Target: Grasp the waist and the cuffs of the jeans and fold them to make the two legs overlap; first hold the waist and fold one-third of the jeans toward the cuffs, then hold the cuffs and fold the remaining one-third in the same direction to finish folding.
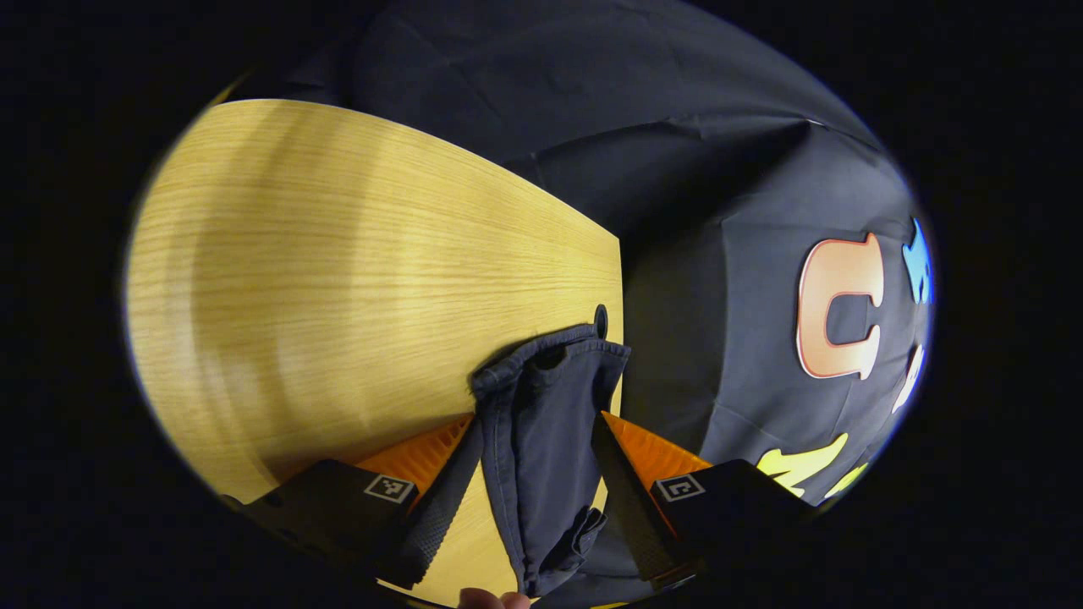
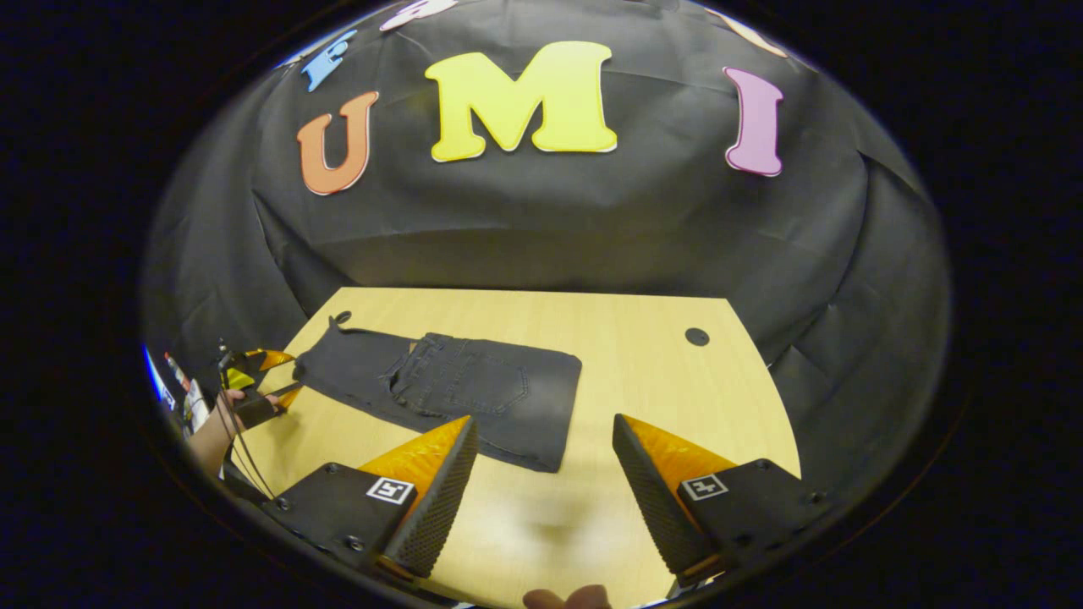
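Jeans point(image 2: 457, 393) are seen in the right gripper view lying flat on the wooden table point(image 2: 643, 364), toward the far-left part of the top. Legs appear already overlapped and the waist third already folded over: pocket and waistband lie on top near the middle, a clean folded edge at the right end. This is read as a judgement from how the cloth lies. Long axis runs left-right across the table, cuff end at the left, folded edge at the right.

Key relation for the coming move: cuffs lie at the left end, right at the left gripper point(image 2: 254, 385), which is seen there w/ a hand point(image 2: 216, 431) behind it. Remaining fold would be carried from the left toward the right, along the long axis, over the pocket section. Left hand is clearly the nearer one; right gripper point(image 2: 546, 499) is set back on the near side, well apart from the cloth.

Left gripper point(image 1: 536, 474), in its own view: fingers narrowed, a bunched cuff point(image 1: 541, 423) of dark denim is seen between them, hem end pointing away toward the table edge and a grommet hole point(image 1: 601, 320). Both pads appear pressed on the fabric, so it's judged gripped, not just touched. Cuff looks lifted a bit off the table.

Right gripper: fingers spread wide, nothing held, nothing touched; bare table is seen between them, the folded edge of the jeans just beyond the left finger.

Risk, as a guess: w/ one cuff corner pinched, the far corner may lag and skew the fold.
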Action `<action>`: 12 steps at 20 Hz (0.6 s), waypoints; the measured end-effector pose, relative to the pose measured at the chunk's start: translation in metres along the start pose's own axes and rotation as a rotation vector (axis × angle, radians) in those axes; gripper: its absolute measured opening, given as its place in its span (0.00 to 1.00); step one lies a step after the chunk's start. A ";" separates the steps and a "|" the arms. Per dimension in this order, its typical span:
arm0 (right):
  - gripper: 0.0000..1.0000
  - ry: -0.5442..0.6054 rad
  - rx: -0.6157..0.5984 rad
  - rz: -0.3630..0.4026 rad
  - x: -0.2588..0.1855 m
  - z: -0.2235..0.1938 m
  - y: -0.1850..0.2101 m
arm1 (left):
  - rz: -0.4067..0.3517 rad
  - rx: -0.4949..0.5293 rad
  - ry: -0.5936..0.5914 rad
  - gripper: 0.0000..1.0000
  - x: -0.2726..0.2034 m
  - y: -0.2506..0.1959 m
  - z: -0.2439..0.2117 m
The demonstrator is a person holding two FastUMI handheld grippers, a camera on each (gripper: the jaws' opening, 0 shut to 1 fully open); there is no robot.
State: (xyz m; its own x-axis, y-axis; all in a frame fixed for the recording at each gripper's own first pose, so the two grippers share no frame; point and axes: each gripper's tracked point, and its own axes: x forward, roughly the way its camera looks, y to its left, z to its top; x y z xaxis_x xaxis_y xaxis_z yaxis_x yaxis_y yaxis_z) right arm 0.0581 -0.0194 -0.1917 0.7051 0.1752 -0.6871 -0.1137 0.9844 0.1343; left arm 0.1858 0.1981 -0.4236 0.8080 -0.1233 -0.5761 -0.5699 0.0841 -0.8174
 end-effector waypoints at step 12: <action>0.94 0.036 0.058 -0.046 -0.004 -0.031 -0.012 | -0.057 -0.015 -0.061 0.44 0.038 -0.002 0.004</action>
State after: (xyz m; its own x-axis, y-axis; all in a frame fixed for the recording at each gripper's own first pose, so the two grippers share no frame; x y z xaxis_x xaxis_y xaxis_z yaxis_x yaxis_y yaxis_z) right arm 0.0353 -0.0311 -0.2127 0.6826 0.1312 -0.7189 -0.0401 0.9890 0.1424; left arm 0.2186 0.1975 -0.4441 0.8466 -0.0665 -0.5281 -0.5246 0.0633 -0.8490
